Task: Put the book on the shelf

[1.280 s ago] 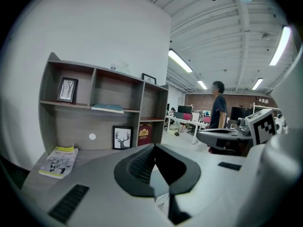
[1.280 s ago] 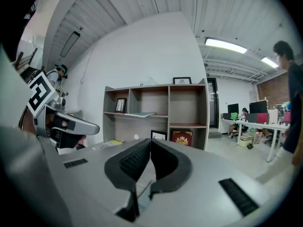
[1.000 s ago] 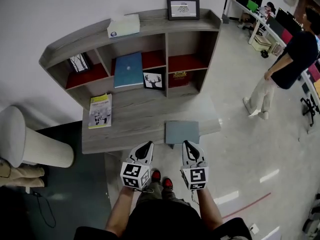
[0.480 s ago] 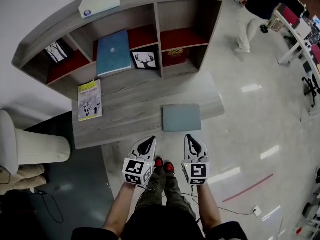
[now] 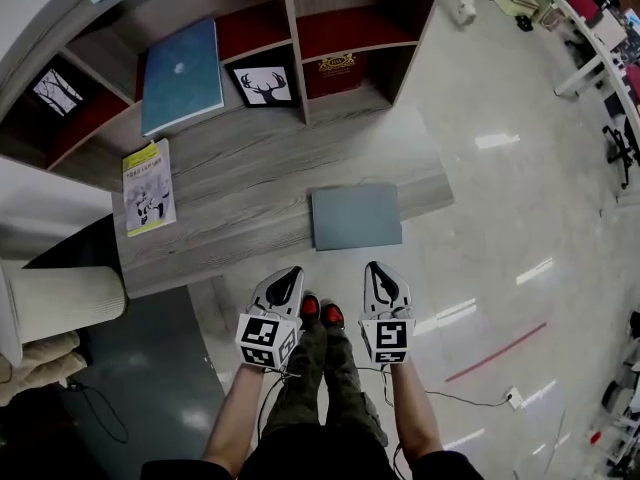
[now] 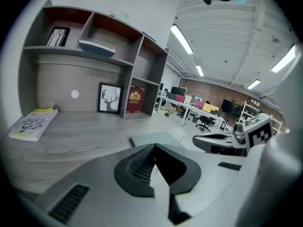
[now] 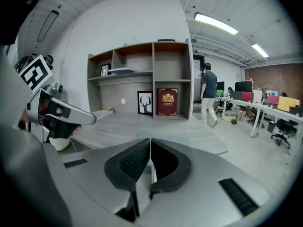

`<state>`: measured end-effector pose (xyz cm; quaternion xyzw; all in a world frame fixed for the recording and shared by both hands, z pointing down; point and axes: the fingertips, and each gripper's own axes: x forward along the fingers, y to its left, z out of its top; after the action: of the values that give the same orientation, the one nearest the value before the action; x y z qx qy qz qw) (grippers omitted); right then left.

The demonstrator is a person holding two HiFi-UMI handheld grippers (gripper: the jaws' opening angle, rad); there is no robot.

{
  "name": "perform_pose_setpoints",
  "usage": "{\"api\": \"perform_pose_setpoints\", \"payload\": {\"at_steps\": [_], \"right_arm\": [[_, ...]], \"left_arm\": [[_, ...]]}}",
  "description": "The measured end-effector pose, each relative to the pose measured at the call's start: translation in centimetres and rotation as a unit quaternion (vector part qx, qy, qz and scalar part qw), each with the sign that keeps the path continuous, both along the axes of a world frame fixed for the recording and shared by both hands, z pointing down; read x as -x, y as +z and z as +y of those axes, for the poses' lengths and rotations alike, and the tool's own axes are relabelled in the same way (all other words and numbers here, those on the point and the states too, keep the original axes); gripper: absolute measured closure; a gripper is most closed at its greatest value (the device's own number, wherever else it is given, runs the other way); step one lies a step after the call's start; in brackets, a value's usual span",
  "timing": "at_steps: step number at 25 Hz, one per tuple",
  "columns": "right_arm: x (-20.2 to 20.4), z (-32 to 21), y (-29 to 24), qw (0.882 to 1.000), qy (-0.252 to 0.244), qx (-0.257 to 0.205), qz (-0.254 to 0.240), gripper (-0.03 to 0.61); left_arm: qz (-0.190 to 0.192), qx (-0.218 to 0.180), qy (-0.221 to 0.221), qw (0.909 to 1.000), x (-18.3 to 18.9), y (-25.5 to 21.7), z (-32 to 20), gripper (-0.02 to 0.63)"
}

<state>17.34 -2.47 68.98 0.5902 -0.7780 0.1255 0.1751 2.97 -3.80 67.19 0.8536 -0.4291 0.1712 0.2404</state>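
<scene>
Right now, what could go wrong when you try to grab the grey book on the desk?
1. The grey book lies flat at the desk's front edge, seemingly poking over it; a nudge might tip it off.
2. The left gripper and right gripper are both shut, so they would likely push it, not grasp it.
3. The shelf already holds a deer picture, which could get knocked.

A grey book lies near the front edge of the wood-grain surface, a yellow booklet at its left end, a deer picture at the back; a blue book rests on the shelf.
</scene>
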Motion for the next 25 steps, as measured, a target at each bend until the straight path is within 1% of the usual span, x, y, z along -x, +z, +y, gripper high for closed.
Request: {"api": "perform_pose_setpoints", "payload": {"at_steps": [3,7,11,13,15,19,20,21,22,25], "right_arm": [[-0.3,0.0,2.0,1.000,0.001,0.011,0.007,0.548],[-0.4,-0.5,3.8,1.000,-0.005,0.015,0.021,0.548],[-0.2,-0.9,4.7,0.998,-0.024,0.008,0.062,0.546],[-0.3,-1.1,5.1,0.995,-0.029,0.012,0.091,0.545],[-0.5,-1.2,5.6,0.991,-0.033,0.015,0.130,0.545],[-0.3,-1.8,6.2,0.978,-0.059,-0.004,0.202,0.542],[-0.1,-1.9,6.5,0.974,-0.070,-0.006,0.216,0.520],[0.0,-2.0,6.8,0.970,-0.082,-0.006,0.229,0.456],[0.2,-2.2,7.1,0.966,-0.092,-0.006,0.242,0.434],[0.4,-2.6,8.1,0.950,-0.114,-0.012,0.292,0.405]], "left_arm": [[0.001,0.012,0.003,0.9999,-0.5,1.9,0.2,0.606],[0.005,0.016,0.007,0.9998,-1.1,3.3,0.0,0.606],[0.006,0.022,0.005,0.9997,-1.1,3.9,0.2,0.606],[0.006,0.025,0.002,0.9997,-1.0,4.1,0.3,0.606],[0.007,0.027,0.002,0.9996,-1.1,4.3,0.4,0.606],[0.005,0.033,0.001,0.9994,-1.1,4.8,0.8,0.606],[0.005,0.036,0.000,0.9993,-1.1,4.9,0.9,0.606],[0.006,0.038,-0.001,0.9992,-1.0,5.1,0.9,0.606],[0.007,0.040,-0.003,0.9992,-0.9,5.2,0.9,0.606],[0.009,0.043,-0.006,0.9990,-0.6,5.5,0.8,0.606]]}}
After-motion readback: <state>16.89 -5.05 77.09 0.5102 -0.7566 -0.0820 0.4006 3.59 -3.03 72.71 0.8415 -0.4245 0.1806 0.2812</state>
